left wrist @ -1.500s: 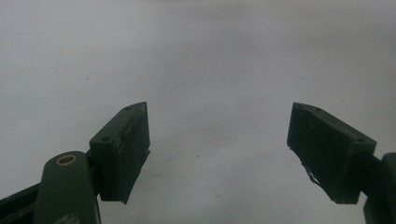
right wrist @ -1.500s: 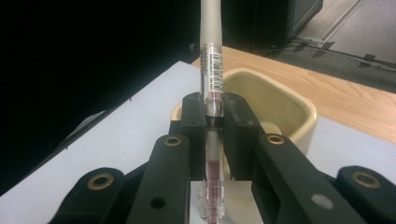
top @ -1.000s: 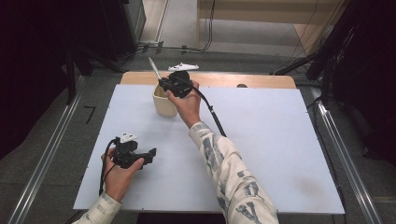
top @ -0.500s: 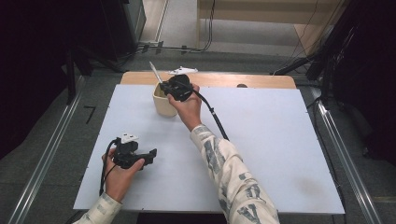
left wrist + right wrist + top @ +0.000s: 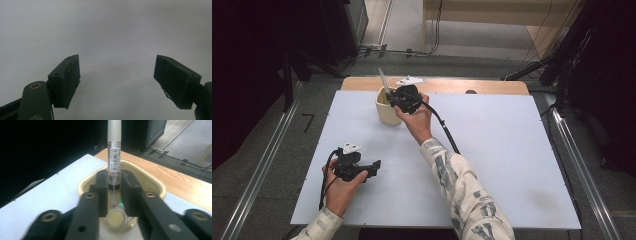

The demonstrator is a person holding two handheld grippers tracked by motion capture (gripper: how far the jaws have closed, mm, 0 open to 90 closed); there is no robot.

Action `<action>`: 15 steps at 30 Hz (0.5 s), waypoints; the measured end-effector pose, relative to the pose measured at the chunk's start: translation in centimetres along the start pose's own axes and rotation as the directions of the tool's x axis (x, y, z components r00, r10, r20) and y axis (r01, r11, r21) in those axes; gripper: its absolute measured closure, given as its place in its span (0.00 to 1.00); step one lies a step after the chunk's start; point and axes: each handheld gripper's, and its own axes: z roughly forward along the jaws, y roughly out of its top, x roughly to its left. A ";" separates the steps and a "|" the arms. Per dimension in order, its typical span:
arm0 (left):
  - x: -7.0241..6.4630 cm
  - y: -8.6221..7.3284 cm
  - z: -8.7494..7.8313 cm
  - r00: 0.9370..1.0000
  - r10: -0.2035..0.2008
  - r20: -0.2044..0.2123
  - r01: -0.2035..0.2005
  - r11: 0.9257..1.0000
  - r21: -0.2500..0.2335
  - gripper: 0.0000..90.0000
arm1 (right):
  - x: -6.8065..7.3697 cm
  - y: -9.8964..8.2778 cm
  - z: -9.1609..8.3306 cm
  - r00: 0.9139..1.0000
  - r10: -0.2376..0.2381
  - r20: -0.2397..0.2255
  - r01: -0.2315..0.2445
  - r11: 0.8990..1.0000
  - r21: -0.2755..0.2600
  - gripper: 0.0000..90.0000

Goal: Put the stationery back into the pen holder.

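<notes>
High view: right gripper [image 5: 396,98] over the cream cup [image 5: 386,111] at the table's far edge; left gripper [image 5: 371,169] rests near the front, well apart.

Left gripper view: jaws wide, nothing between.

Right gripper view: jaws just easing apart, tube [image 5: 114,157] between them, standing in the cup [image 5: 155,185].

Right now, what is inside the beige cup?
A slim tube with a barcode label stands in the beige cup, leaning out over its rim, between the right gripper jaws. The gripper covers the cup's bottom, so anything else inside stays unseen.
</notes>
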 end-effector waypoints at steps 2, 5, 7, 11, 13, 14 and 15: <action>0.0 0.0 0.0 1.000 0.001 -0.001 -0.001 1.000 0.001 0.24 | 0.1 -0.1 -0.1 1.000 -0.011 0.000 0.011 1.000 0.016 0.75; 0.0 0.0 0.0 1.000 0.003 -0.002 -0.003 1.000 0.002 0.24 | 0.0 -0.3 -0.2 1.000 -0.004 0.003 0.004 1.000 0.025 0.72; -0.1 0.0 0.0 1.000 0.002 -0.003 -0.002 1.000 0.002 0.24 | -0.1 -0.5 -0.3 1.000 0.003 0.001 -0.003 1.000 0.021 0.72; -0.1 0.0 0.1 1.000 0.003 -0.004 -0.003 1.000 0.007 0.24 | -0.1 -0.8 -0.6 1.000 0.007 -0.004 -0.007 1.000 0.020 0.68; -0.2 0.0 0.1 1.000 0.002 -0.005 -0.002 1.000 0.005 0.24 | -0.2 -0.9 -0.8 1.000 0.006 -0.010 -0.006 1.000 0.015 0.68; -0.2 0.0 0.1 1.000 0.002 -0.005 -0.002 1.000 0.005 0.24 | -0.1 -0.9 -0.9 1.000 0.005 -0.009 -0.005 1.000 0.014 0.67; -0.2 0.0 0.1 1.000 0.002 -0.005 -0.002 1.000 0.006 0.24 | -0.1 -0.9 -1.0 1.000 0.006 -0.012 -0.006 1.000 0.015 0.66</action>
